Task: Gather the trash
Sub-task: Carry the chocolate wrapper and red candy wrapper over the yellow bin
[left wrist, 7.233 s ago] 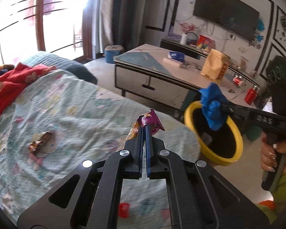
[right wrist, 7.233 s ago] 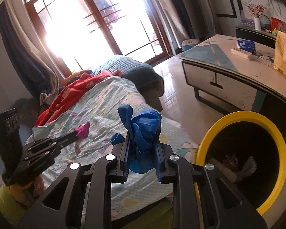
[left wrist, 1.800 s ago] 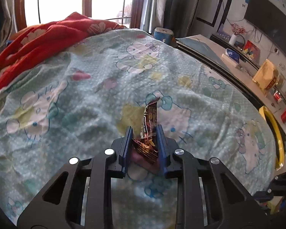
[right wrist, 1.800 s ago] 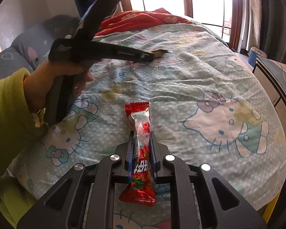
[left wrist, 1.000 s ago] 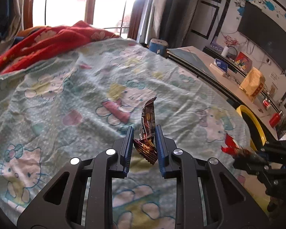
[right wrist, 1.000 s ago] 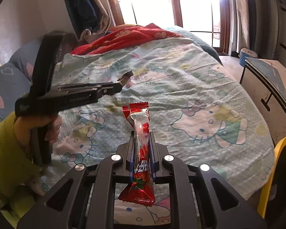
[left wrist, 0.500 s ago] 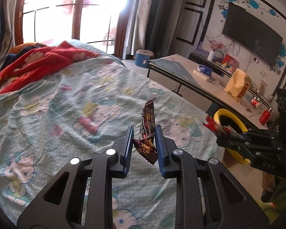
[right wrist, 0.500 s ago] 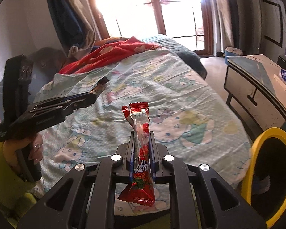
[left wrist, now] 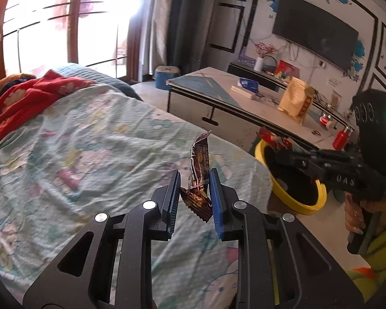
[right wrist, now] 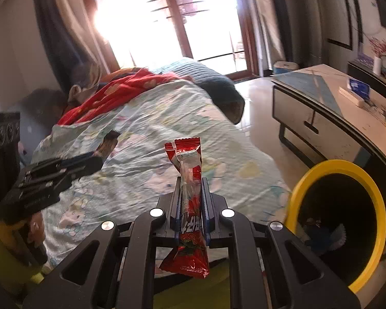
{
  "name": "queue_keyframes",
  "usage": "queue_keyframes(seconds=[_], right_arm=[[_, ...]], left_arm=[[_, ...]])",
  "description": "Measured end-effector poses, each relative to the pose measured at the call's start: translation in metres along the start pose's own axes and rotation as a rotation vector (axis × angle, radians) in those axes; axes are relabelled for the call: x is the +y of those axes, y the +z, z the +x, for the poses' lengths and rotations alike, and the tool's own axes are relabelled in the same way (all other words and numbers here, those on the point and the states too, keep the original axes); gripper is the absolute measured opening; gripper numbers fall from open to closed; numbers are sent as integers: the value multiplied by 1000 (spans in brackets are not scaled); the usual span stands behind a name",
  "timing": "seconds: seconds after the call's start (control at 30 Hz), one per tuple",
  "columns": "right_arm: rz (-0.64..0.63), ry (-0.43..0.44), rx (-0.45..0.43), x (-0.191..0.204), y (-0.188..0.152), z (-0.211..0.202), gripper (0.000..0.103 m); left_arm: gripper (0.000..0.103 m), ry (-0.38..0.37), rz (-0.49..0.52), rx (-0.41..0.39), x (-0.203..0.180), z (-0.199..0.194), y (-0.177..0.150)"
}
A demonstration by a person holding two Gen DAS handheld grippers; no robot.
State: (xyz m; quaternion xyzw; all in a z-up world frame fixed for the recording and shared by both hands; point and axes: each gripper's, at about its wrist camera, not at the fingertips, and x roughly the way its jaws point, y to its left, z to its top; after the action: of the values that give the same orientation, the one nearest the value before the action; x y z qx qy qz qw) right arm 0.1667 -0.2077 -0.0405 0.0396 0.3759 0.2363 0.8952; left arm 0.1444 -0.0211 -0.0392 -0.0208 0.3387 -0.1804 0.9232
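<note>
Glare from the tall window (right wrist: 167, 20) washes out everything beyond the glass in both views, and the right wrist view is smeared with motion blur across the pale green cartoon-print bedspread (right wrist: 154, 134). Inside the round yellow-rimmed black bin (right wrist: 373, 195) only a dark blue lump and a pale ruffled scrap can be made out at the bottom; the rest of its interior is shadow. In the left wrist view the same bin (left wrist: 306, 209) is partly covered by the right gripper (left wrist: 278, 149), and the person's hand (left wrist: 358, 213) on that tool's handle is cut off by the edge of the picture.

Compared with half a second ago, the bin sits larger and nearer the centre in both views, the low white cabinet (left wrist: 218, 110) fills more of the left wrist view, and the bed takes up less. Both pieces of trash sit as they did in their jaws.

The left gripper (left wrist: 195, 195) has its blue-padded jaws standing a narrow gap apart, pinched onto a crumpled dark brown foil snack wrapper (left wrist: 199, 180): the wrapper's lower fold is caught between the pads and its long end stands up above the fingertips, over the bedspread. The right gripper's jaws are drawn almost together on a long red plastic candy packet (right wrist: 190, 206), clamped at its middle, one end rising above the fingertips and the other hanging below. Seen from the left wrist, that packet's red end pokes out over the bin's rim.
</note>
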Motion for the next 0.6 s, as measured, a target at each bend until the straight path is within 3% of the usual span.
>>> queue_keyframes(seconds=[0.6], right_arm=[[202,-133,-80,-95,-3,-43,13]], left_arm=[[17,-92,126,33,-83,39,8]])
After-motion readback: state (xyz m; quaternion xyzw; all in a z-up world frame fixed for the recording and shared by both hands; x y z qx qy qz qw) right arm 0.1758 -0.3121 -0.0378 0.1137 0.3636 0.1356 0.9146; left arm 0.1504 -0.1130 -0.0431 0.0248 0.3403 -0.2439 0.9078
